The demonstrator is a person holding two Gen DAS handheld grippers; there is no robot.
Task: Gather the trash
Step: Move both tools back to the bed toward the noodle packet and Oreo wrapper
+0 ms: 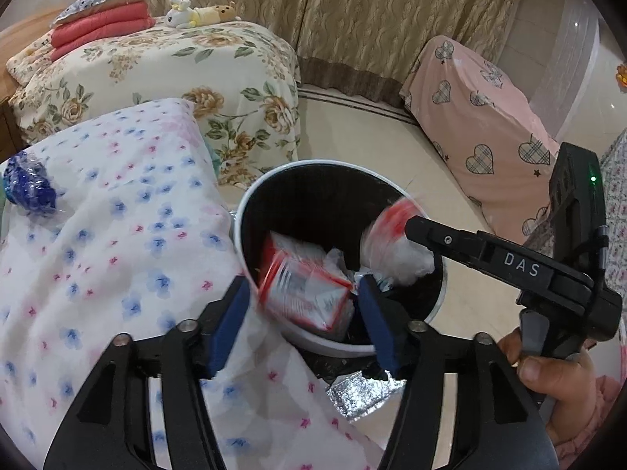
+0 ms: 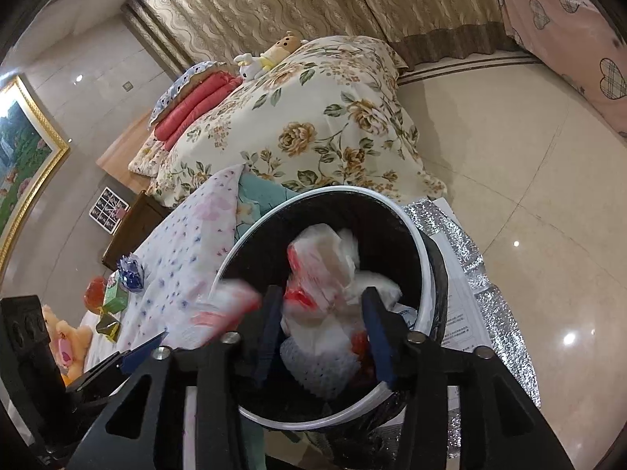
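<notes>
Carton [image 1: 309,293] (red-white, blurred) tilts long-axis into bin [image 1: 250,211]; left gripper [image 1: 305,313] and right gripper [image 2: 321,333] both spread.

The left black two-finger gripper with blue pads [image 1: 303,315] tilts downward, its jaws parted and its pads pressing on nothing. The right black gripper with dark blue pads [image 2: 321,331] slants down the same way, jaws likewise apart, reaching in from the right in the left wrist view, its handle gripped by a bare hand [image 1: 548,368]
</notes>
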